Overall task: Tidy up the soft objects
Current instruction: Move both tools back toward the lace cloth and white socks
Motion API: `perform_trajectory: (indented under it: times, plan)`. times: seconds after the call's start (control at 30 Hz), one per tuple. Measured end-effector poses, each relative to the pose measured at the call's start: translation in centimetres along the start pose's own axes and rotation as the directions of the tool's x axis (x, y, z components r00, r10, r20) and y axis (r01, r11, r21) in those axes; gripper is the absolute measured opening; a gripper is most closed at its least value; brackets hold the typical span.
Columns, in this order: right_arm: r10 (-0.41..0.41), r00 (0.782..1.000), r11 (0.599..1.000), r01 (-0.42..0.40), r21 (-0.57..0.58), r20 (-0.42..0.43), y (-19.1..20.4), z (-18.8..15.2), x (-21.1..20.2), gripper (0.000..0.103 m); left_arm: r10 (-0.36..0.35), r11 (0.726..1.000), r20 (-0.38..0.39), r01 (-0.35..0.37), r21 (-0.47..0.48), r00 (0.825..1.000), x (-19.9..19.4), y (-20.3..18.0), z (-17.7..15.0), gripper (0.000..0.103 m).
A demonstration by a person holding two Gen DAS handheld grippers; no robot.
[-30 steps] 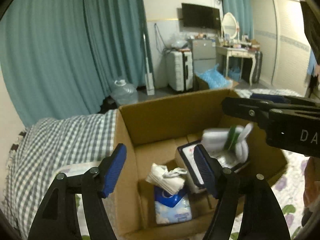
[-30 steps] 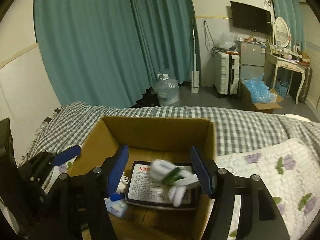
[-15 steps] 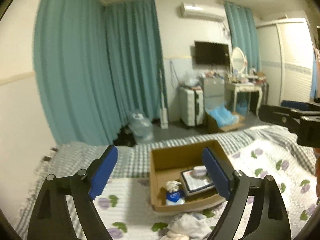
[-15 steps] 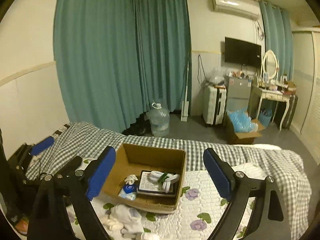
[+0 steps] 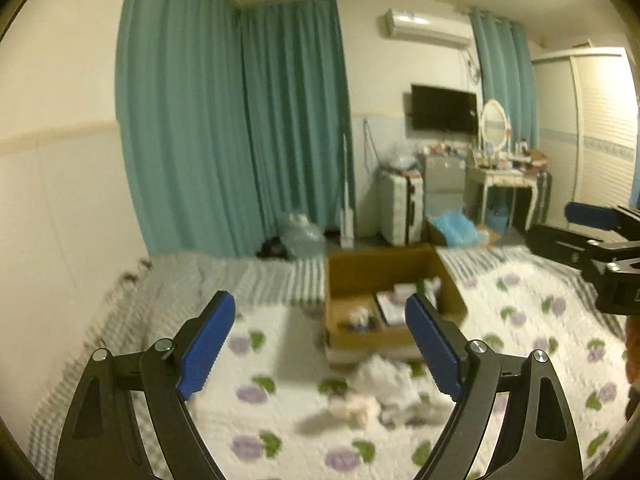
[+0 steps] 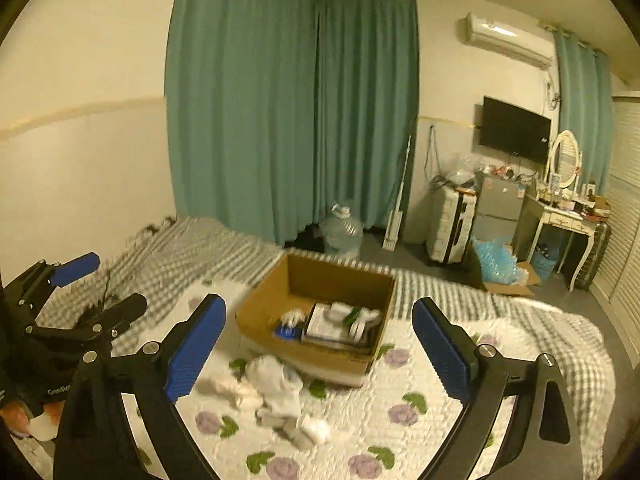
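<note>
An open cardboard box (image 6: 372, 284) stands on the flowered quilt; it also shows in the left wrist view (image 5: 360, 268). Inside lie a white and green soft item (image 6: 358, 316), a flat printed pack (image 6: 324, 328), a blue pack (image 6: 286, 333) and a small white bundle (image 6: 294, 314). A pile of white soft items (image 6: 276, 388) lies on the quilt in front of the box, blurred in the left wrist view (image 5: 384, 384). My left gripper (image 5: 316, 344) and right gripper (image 6: 318, 350) are both open, empty, and held high and back from the box.
The bed has a checked blanket (image 6: 192, 256) at its far side and a flowered quilt (image 6: 404, 420) near me. Beyond it are teal curtains (image 6: 280, 120), a water jug (image 6: 342, 232), a suitcase (image 6: 450, 228) and a dressing table (image 6: 564, 216).
Both grippers have pulled far up and back from the box. The white and green item that was dropping between the right gripper's fingers now lies in the box.
</note>
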State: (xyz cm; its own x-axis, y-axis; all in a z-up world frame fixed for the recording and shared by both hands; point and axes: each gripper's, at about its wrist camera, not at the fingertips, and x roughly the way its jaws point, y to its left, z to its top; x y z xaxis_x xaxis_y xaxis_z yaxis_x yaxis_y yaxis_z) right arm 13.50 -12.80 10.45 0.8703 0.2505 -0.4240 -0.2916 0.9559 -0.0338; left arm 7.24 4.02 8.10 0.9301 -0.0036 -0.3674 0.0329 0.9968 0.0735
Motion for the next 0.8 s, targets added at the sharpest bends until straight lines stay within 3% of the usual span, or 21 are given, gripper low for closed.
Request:
perform_trajectory:
  times: [0.17,0.27,0.4,0.63,0.8]
  plan:
    - [-0.015,0.992,1.000,0.016,0.005,-0.127,-1.0,-5.9,5.6,0.095,-0.014,0.999,-0.130,0.009,-0.038,0.991,4.2,-0.8,-4.6,0.088]
    - [-0.013,0.977,0.999,0.019,0.028,-0.214,-2.1,-9.5,9.1,0.095,0.023,1.000,-0.162,-0.025,-0.016,0.987,6.1,-1.8,-6.8,0.088]
    - [0.032,0.956,0.998,-0.015,0.061,-0.290,-3.6,-13.5,12.4,0.095,0.017,1.000,-0.202,-0.013,0.023,0.979,8.1,-2.9,-9.4,0.088]
    - [0.121,0.921,0.987,-0.071,0.147,-0.371,-4.6,-16.4,15.7,0.094,0.020,0.998,-0.273,-0.002,0.063,0.962,10.8,-3.9,-12.6,0.088]
    - [0.145,0.890,0.980,-0.070,0.185,-0.433,-4.4,-18.1,17.7,0.086,0.017,0.997,-0.335,0.010,0.079,0.942,12.7,-4.4,-14.3,0.088]
